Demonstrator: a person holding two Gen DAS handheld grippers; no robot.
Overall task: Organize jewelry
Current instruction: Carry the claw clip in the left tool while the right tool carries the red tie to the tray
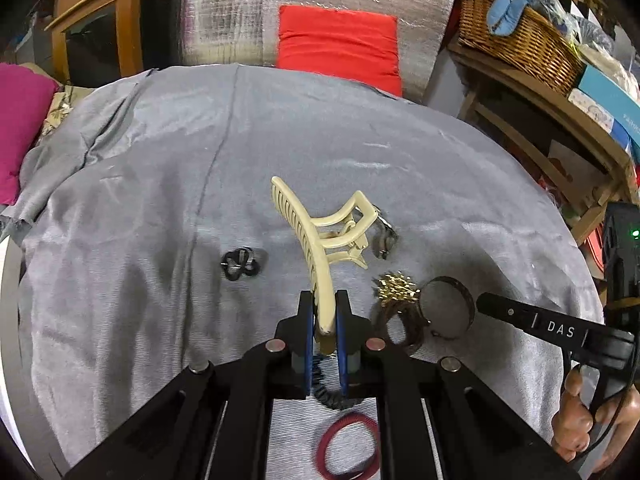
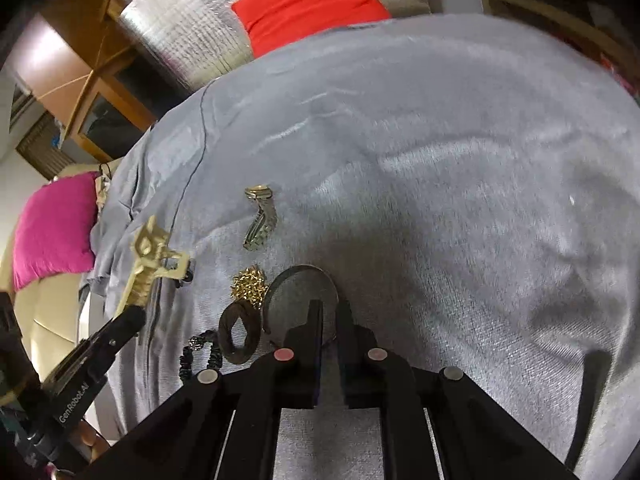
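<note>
Both hands loaded, mid-sort, nothing placed yet by the look of it.

Left gripper [image 1: 324, 332]: fingers nearly closed, pinching the near end of the cream claw clip [image 1: 320, 236]. Clip sticks forward and up from my pads, centre of the left wrist view, and looks lifted clear of the grey cloth [image 1: 140, 200]. In the right wrist view it's at mid-left, above the cloth edge.

Right gripper [image 2: 329, 320]: fingers almost together on the near rim of the dark bangle [image 2: 302, 300]. Narrow gap, rim between them. Whether the bangle is off the cloth I can't tell.

Nearest me, bottom centre of the left view: maroon hair tie [image 1: 348, 444] flat on the cloth, black spiral tie [image 1: 328, 392] just past it, partly under my left fingers.

Next out: brown scrunchie [image 2: 239, 334] just left of the bangle, gold cluster piece [image 2: 249, 283] beyond that, touching or nearly touching the scrunchie.

Farther, centre of the left view: metal watch [image 2: 260, 218] behind the clip, black knotted tie [image 1: 239, 264] well to the left on its own.

Far edge: red cushion [image 1: 340, 46], wicker basket [image 1: 516, 40] upper right on a shelf.

No tray or box in view, so I judge that sorting means grouping on the cloth. Next move calls for a clear patch for the clip, probably by the black tie, then set down low and open slowly. The clip is long and held at one end, so it may swing. Bangle: keep it off the gold piece when moving.
</note>
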